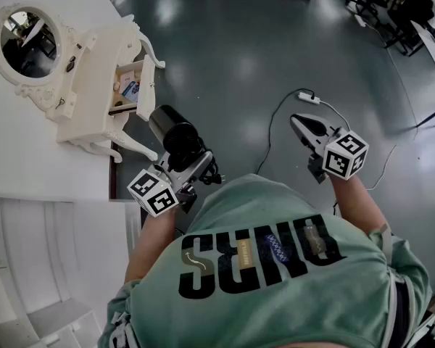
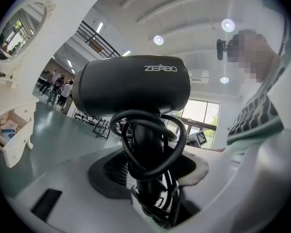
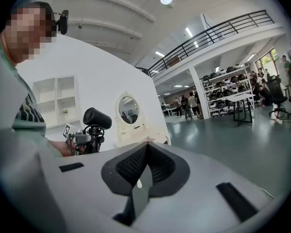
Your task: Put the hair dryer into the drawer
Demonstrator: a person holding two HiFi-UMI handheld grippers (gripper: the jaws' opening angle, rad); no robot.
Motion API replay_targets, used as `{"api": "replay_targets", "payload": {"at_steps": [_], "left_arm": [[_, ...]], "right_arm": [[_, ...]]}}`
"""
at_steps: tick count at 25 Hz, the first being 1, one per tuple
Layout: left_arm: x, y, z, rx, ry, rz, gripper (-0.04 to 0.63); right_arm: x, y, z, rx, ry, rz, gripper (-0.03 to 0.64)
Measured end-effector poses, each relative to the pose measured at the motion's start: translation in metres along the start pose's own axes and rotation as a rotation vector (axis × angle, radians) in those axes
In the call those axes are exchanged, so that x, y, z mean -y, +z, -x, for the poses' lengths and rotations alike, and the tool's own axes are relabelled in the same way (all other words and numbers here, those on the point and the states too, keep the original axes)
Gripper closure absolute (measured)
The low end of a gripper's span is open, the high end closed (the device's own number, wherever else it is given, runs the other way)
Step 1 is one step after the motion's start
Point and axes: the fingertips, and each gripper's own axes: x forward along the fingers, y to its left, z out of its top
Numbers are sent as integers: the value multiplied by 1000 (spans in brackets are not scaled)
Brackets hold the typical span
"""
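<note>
My left gripper (image 1: 191,170) is shut on the handle of a black hair dryer (image 1: 172,130), which stands upright in it with its cord (image 2: 155,144) wound round the handle. In the left gripper view the hair dryer's barrel (image 2: 133,84) fills the middle. The gripper hovers just right of a small white dresser (image 1: 94,78) whose drawer (image 1: 130,87) is pulled open with a small box inside. My right gripper (image 1: 304,127) hangs over the floor to the right, shut and holding nothing; its pads (image 3: 144,166) meet.
The dresser carries an oval mirror (image 1: 25,40) and stands on a white table (image 1: 29,158) near its right edge. White shelves (image 1: 43,281) lie below the table. A cable with a plug (image 1: 308,97) trails on the grey floor beyond my right gripper.
</note>
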Motion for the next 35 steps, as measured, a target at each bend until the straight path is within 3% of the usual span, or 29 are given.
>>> {"api": "replay_targets", "payload": {"at_steps": [20, 28, 35], "left_arm": [[16, -1, -34, 1, 15, -9, 359], [33, -5, -72, 6, 11, -24, 359], [57, -21, -114, 6, -1, 18, 359]], "right_arm": [[25, 11, 18, 11, 23, 19, 623], [53, 16, 47, 31, 42, 28, 623], [95, 6, 88, 41, 21, -4, 623]]}}
